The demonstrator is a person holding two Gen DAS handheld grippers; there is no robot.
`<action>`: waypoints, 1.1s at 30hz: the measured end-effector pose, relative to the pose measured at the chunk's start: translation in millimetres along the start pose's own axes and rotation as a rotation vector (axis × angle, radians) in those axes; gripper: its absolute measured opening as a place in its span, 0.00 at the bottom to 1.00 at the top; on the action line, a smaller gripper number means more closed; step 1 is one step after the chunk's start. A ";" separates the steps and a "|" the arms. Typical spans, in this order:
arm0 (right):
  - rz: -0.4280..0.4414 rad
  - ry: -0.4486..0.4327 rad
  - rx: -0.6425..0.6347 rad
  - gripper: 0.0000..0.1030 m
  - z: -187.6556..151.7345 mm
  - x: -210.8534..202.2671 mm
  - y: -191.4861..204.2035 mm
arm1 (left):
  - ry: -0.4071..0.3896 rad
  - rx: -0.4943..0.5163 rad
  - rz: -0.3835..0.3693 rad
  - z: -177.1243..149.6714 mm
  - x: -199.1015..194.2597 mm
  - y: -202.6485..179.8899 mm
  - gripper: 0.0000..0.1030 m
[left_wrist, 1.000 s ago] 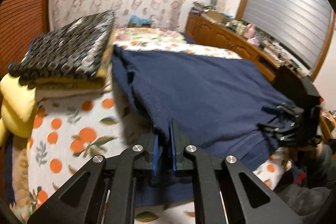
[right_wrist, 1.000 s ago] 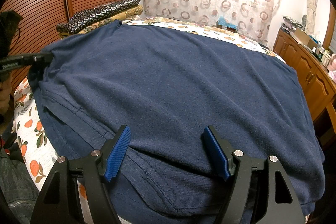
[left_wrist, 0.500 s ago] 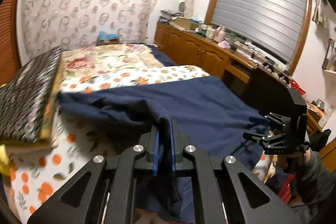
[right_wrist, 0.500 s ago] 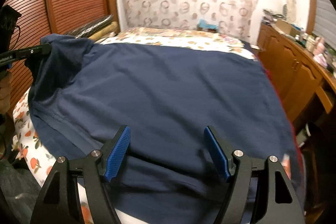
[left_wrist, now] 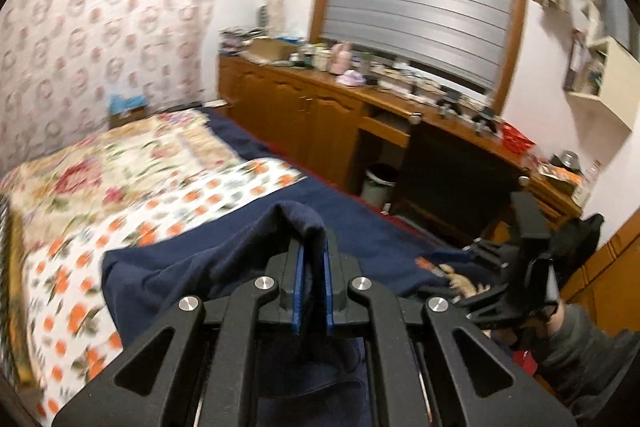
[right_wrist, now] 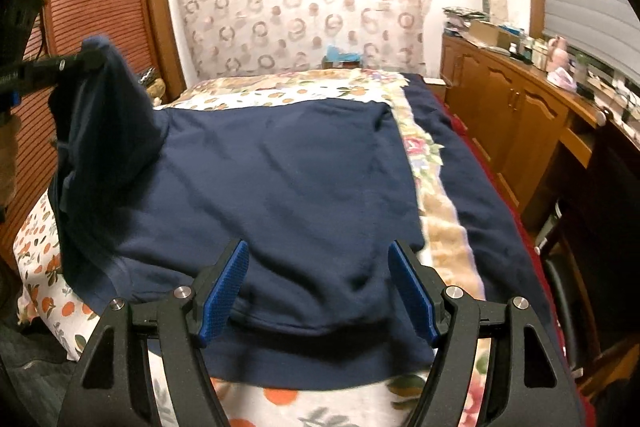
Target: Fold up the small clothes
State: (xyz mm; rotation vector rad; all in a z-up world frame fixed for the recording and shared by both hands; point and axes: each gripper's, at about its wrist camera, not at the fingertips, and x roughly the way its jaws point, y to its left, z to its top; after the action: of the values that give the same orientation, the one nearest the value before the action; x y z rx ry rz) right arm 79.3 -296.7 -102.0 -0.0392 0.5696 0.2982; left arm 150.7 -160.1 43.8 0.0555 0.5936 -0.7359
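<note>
Left claw (left_wrist: 311, 291) is clamped on the navy shirt (right_wrist: 280, 187)'s left edge, lifted; right claw (right_wrist: 318, 291) hangs wide open, empty, over the near hem. The fold goes rightward.

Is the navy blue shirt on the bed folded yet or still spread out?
Mostly spread: the navy blue shirt lies flat on the bed, with one edge lifted, pinched in the left gripper.

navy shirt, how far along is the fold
Done: the navy shirt lies spread on the bed. In hand: the left gripper is shut on one side edge, lifted clear of the bed. The right gripper hovers open over the near hem. Left: laying that side across, then every other fold.
</note>
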 end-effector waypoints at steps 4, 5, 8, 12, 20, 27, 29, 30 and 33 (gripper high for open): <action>-0.012 -0.015 0.022 0.72 -4.7 -9.5 3.9 | -0.004 0.043 -0.048 17.6 9.1 -29.5 0.08; -0.015 -0.019 0.029 0.72 -6.3 -12.3 4.6 | 0.004 0.046 -0.058 19.7 13.1 -35.3 0.09; -0.017 -0.021 0.045 0.72 -11.5 -15.2 6.5 | 0.047 0.062 -0.062 17.2 25.2 -40.5 0.15; -0.025 -0.019 0.054 0.72 -13.3 -18.3 10.3 | 0.056 0.079 -0.022 8.5 27.8 -37.6 0.45; -0.024 -0.040 0.043 0.72 -2.2 -26.1 20.8 | 0.077 0.027 0.079 -22.9 15.3 2.8 0.77; 0.000 -0.046 -0.006 0.72 18.2 -13.3 35.0 | 0.083 -0.084 0.183 -58.2 -9.6 48.2 0.77; 0.010 -0.050 -0.023 0.72 23.1 -10.3 38.4 | 0.079 -0.113 0.217 -67.9 -20.0 60.8 0.77; 0.018 -0.052 -0.031 0.72 26.1 -4.9 35.9 | 0.079 -0.123 0.231 -71.1 -22.5 66.1 0.77; 0.040 -0.059 -0.068 0.72 34.7 0.1 46.4 | 0.077 -0.152 0.293 -83.3 -32.8 81.4 0.77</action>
State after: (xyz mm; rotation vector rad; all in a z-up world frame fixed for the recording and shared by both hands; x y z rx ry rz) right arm 84.2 -248.2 -70.8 -0.0844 0.5022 0.3569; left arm 143.3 -58.2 -21.2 0.0291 0.6968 -0.4046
